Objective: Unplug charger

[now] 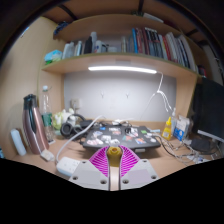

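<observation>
My gripper (114, 153) shows its two pink-padded fingers (99, 160) closed together on a small tan rounded piece (114, 151), which is pinched between the pad tips. I cannot tell whether this piece is the charger's plug. A white cable (72, 140) runs from a white block (68, 166) just left of the fingers up towards the desk's middle. Another white cable (158, 96) hangs against the wall beyond the fingers, to the right.
A cluttered desk lies ahead with a dark tray of small items (115, 131). Metal flasks (36, 125) stand at the left. Yellow and blue bottles (172, 128) and a dark monitor (210, 110) are at the right. Bookshelves (130, 45) hang above.
</observation>
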Action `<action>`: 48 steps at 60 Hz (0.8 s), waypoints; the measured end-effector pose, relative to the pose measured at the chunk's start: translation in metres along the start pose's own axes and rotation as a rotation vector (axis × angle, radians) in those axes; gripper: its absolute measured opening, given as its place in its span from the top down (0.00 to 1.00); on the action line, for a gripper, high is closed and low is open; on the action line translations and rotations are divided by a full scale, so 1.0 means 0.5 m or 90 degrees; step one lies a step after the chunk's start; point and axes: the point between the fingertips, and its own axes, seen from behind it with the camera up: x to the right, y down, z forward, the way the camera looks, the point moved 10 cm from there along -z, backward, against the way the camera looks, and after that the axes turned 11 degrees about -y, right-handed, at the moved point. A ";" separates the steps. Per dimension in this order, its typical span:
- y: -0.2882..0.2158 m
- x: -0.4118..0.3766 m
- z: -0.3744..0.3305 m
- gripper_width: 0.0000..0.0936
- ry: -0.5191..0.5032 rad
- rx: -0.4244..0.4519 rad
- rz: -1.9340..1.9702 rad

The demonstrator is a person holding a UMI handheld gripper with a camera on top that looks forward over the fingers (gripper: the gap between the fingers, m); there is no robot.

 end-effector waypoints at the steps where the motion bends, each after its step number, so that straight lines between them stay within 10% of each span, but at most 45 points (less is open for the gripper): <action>1: 0.012 0.008 -0.003 0.85 0.000 -0.014 0.002; 22: 0.191 0.073 -0.006 0.81 -0.027 -0.209 0.025; 48: 0.217 0.094 0.091 0.69 -0.014 -0.260 0.070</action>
